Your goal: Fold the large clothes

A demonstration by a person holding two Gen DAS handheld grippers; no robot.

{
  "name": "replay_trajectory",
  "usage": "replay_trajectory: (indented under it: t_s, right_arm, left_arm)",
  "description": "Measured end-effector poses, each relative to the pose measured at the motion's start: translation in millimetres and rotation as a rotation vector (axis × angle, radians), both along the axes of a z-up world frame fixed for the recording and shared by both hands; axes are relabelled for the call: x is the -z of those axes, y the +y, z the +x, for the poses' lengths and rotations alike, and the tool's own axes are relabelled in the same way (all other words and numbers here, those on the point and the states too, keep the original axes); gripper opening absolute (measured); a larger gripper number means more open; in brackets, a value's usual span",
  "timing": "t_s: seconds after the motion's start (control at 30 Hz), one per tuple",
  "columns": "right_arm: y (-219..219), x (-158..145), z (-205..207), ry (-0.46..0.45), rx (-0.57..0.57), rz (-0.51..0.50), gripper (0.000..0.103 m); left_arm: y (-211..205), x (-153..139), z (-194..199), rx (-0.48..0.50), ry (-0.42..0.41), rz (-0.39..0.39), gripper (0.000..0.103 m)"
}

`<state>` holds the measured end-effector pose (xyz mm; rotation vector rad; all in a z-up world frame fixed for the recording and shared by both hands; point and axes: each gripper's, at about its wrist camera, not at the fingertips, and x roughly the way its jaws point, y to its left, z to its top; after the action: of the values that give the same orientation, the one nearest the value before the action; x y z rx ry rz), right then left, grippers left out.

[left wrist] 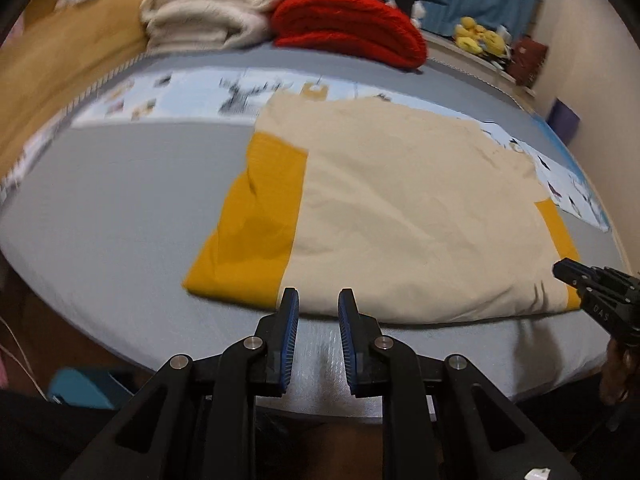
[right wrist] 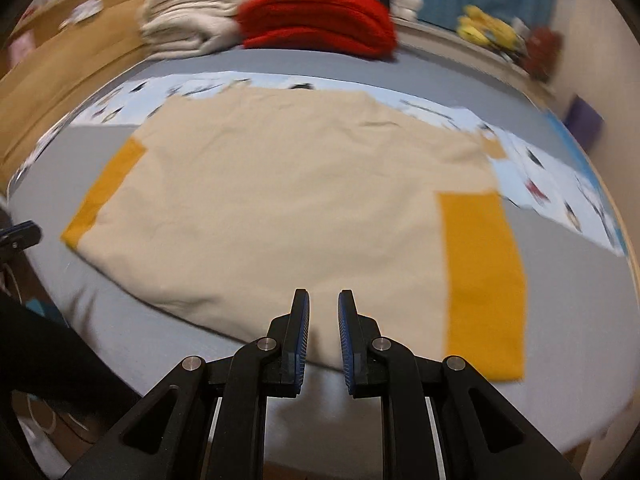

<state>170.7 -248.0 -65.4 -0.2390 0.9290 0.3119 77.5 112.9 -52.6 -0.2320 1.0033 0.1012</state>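
Observation:
A cream garment [left wrist: 400, 208] with mustard-yellow sleeves lies flat on the grey bed [left wrist: 120, 208]. In the left wrist view my left gripper [left wrist: 318, 300] is open and empty, just above the garment's near hem, beside the left yellow sleeve [left wrist: 252, 232]. My right gripper [left wrist: 568, 272] shows at the garment's right corner there. In the right wrist view the garment [right wrist: 280, 208] fills the middle, and my right gripper [right wrist: 323, 302] is open and empty over its near hem, left of the right yellow sleeve [right wrist: 480, 280]. The left gripper's tip [right wrist: 20, 236] shows at the left edge.
A folded red blanket [left wrist: 352, 24] and cream blankets [left wrist: 208, 12] are stacked at the far side of the bed. A light-blue patterned strip [left wrist: 192, 96] runs behind the garment. A wooden bed frame [left wrist: 60, 52] is on the left, a wall [left wrist: 592, 80] on the right.

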Motion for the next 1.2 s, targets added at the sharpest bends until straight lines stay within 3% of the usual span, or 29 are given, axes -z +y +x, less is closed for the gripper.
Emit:
replay_trajectory:
  t_s: [0.13,0.2,0.3,0.4,0.47,0.57,0.67,0.87,1.03,1.2]
  right_arm:
    - [22.7,16.6,6.9,0.016,-0.040,-0.024,0.016]
    - [32.1,41.3,17.8,0.088,-0.046,-0.088,0.016]
    - [40.7,72.7,27.1,0.183,-0.050,-0.173,0.016]
    - [44.7,68.2,31.5,0.190,-0.035,-0.182,0.016]
    - [41.9,54.1,33.8,0.157,-0.001,-0.130,0.016]
    - [37.2,39.6,37.8,0.123,0.023,-0.054,0.016]
    - [42.9,54.7,43.2,0.181,0.024,-0.081,0.016]
    - [45.1,65.2,45.0,0.212,0.035,-0.112,0.016]
    - [43.6,66.4,44.6,0.214,0.039,-0.099,0.016]
    - [40.3,70.4,44.1,0.208,0.031,-0.106,0.016]
  left_arm:
    - [17.9,12.8,5.1,-0.042,0.025,-0.123,0.017]
    - [26.2,22.8,6.2,-0.058,0.053,-0.124,0.017]
    - [42.0,35.9,7.4,-0.109,0.079,-0.200,0.017]
    - [55.4,43.9,9.0,-0.160,0.088,-0.247,0.023]
    - [62.9,47.9,9.9,-0.193,0.093,-0.277,0.030]
    - [73.0,54.9,11.6,-0.242,0.091,-0.384,0.041]
    - [78.9,63.5,14.2,-0.281,0.089,-0.475,0.049]
    - [90.6,87.8,17.2,-0.383,0.083,-0.613,0.050]
    - [92.5,92.4,24.6,-0.422,0.018,-0.650,0.050]
    - [93.1,94.1,32.2,-0.464,-0.038,-0.637,0.049]
